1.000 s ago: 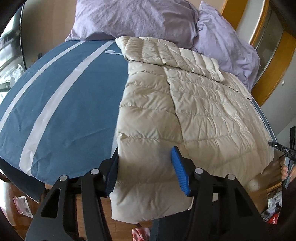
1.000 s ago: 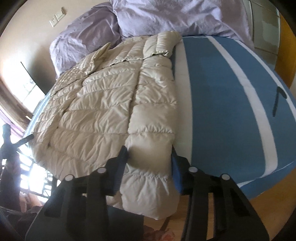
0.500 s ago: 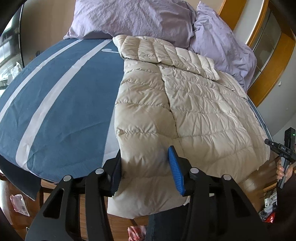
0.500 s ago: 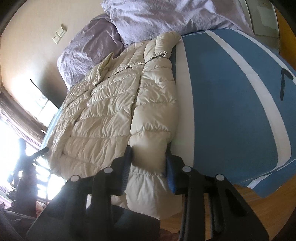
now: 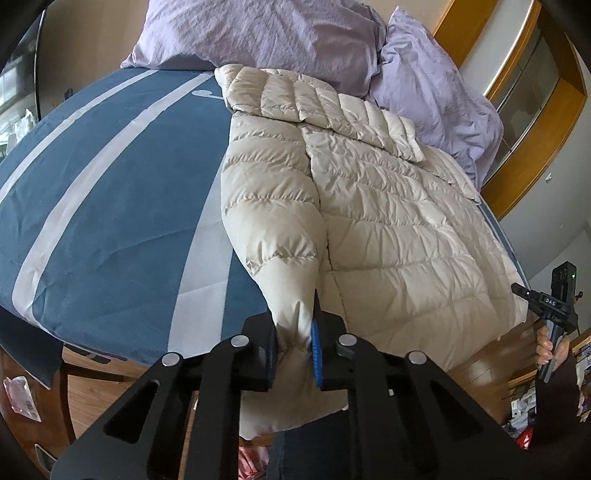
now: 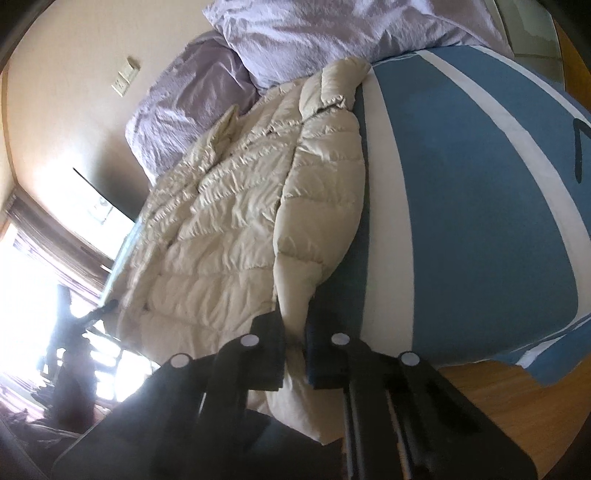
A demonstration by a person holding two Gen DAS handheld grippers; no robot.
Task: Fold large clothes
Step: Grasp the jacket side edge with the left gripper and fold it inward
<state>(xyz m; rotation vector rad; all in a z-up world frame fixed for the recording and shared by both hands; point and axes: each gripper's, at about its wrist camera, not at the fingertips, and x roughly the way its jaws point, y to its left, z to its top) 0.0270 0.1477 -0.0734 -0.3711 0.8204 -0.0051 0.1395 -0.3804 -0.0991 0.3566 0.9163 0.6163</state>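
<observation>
From my left wrist camera, my left gripper [image 5: 295,345] has just been closing, and now its jaws are clamped on a pinch of the cream puffer jacket [image 5: 388,221], right where the fabric hangs over the near edge of the bed; the blue pad [image 5: 316,350] presses into the bunched cloth. The jacket lies spread flat on the blue striped bedcover [image 5: 110,221], with its far end touching the lilac pillows [image 5: 266,37] at the head of the bed. Off at the right edge of this view, my other hand [image 5: 546,349] grips the handle of the right tool. Over to the right wrist camera now: my right gripper [image 6: 295,350] has also just been closing, and its jaws are clenched on the jacket's [image 6: 229,221] near edge on this side, a fold of cream fabric squeezed between the dark pads. The jacket's edge runs away from the jaws along a white stripe [image 6: 388,221] of the bedcover, up toward the pillows [image 6: 332,33]. Wooden floor [image 6: 498,398] shows below the bedcover's hanging corner. Strong window glare washes out the left side, so I cannot make out detail there.
</observation>
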